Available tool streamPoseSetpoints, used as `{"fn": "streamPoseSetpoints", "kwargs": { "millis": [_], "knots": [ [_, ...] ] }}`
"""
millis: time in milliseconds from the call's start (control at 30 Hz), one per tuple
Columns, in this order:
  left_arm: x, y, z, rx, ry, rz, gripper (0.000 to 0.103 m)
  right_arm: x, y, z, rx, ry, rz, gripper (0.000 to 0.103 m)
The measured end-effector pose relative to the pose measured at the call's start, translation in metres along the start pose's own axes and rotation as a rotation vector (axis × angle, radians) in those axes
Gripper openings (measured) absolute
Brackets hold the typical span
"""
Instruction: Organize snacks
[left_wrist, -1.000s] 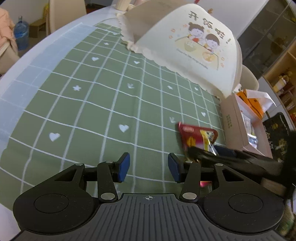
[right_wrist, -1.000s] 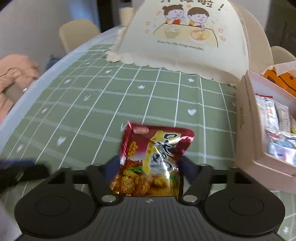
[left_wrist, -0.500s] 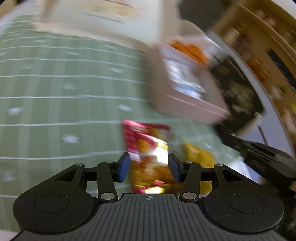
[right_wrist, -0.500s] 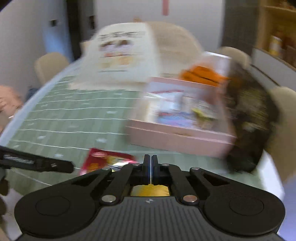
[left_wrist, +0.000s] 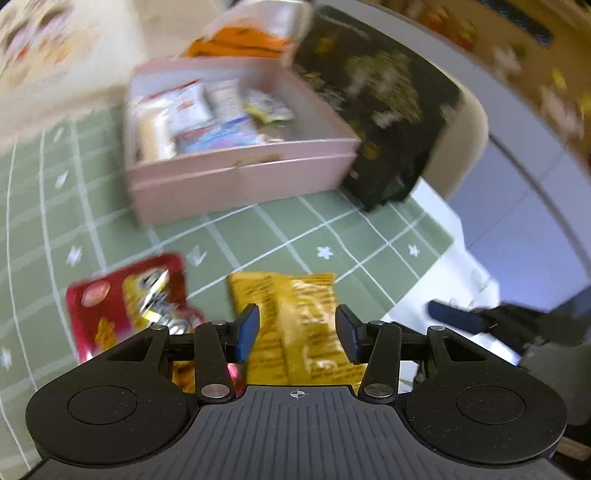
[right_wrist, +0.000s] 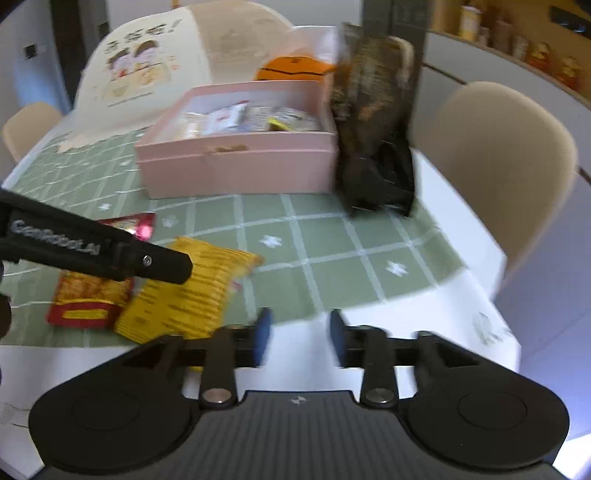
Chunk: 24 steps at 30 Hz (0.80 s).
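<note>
1. Yellow was the colour of the snack bag (left_wrist: 291, 321) that lay flat on the green checked tablecloth (left_wrist: 258, 232), near the table's front edge.
2. We saw our left gripper (left_wrist: 297, 330) spread wide, with the yellow bag lying between its two blue fingertips (left_wrist: 246, 328). We could not tell if they touched it.
3. A red snack bag (left_wrist: 125, 299) lay just beside the yellow one, on its left, and their edges seemed to touch.
4. Our right gripper (right_wrist: 299, 334) was spread apart too and held nothing. It hung over the white table edge (right_wrist: 424, 325), to the right of the yellow bag.
5. In the right view, the left gripper's black arm (right_wrist: 92, 251) reached over both bags.
6. A pink box (right_wrist: 240, 162) sat farther back on the cloth, well apart from the two bags, with small snack packets (left_wrist: 207, 118) inside.
7. A dark bag (right_wrist: 373, 129) stood just beside the box on its right.
8. A cream food cover (right_wrist: 147, 70) with cartoon children sat behind the box.
</note>
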<state>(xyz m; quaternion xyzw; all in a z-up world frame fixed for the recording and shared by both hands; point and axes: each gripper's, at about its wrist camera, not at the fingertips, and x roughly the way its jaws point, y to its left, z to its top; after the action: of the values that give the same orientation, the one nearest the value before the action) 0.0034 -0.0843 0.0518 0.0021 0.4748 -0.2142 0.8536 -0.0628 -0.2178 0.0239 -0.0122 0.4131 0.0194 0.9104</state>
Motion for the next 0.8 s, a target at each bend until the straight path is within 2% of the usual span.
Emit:
{"fn": "streamPoseSetpoints", "kwargs": {
  "millis": [133, 200, 267, 433, 500, 567, 700, 800],
  "knots": [
    [0.016, -0.030, -0.008, 0.216, 0.010, 0.141, 0.059, 0.001, -0.016, -0.011, 0.068, 0.033, -0.011, 0.045],
    [0.016, -0.033, -0.012, 0.268, -0.010, 0.188, 0.062, 0.000, -0.019, -0.016, 0.091, 0.030, -0.016, 0.049],
    [0.015, -0.025, -0.010, 0.234, -0.006, 0.207, 0.062, -0.001, -0.020, -0.020, 0.106, 0.024, -0.016, 0.054],
    [0.023, 0.007, 0.000, -0.004, 0.047, 0.132, 0.076, -0.003, -0.012, -0.028, 0.066, 0.007, -0.028, 0.062],
    [0.026, 0.014, 0.002, -0.062, 0.066, 0.108, 0.079, -0.004, -0.009, -0.030, 0.064, 0.002, -0.030, 0.065],
    [0.028, 0.012, 0.003, -0.061, 0.074, 0.103, 0.083, -0.005, -0.008, -0.032, 0.072, 0.001, -0.027, 0.067],
    [0.035, 0.003, 0.005, 0.003, 0.072, 0.124, 0.088, -0.007, -0.005, -0.034, 0.064, 0.000, -0.034, 0.071],
    [0.032, 0.006, 0.004, 0.012, 0.058, 0.098, 0.077, -0.008, -0.004, -0.032, 0.032, 0.002, -0.039, 0.071]
  ]
}}
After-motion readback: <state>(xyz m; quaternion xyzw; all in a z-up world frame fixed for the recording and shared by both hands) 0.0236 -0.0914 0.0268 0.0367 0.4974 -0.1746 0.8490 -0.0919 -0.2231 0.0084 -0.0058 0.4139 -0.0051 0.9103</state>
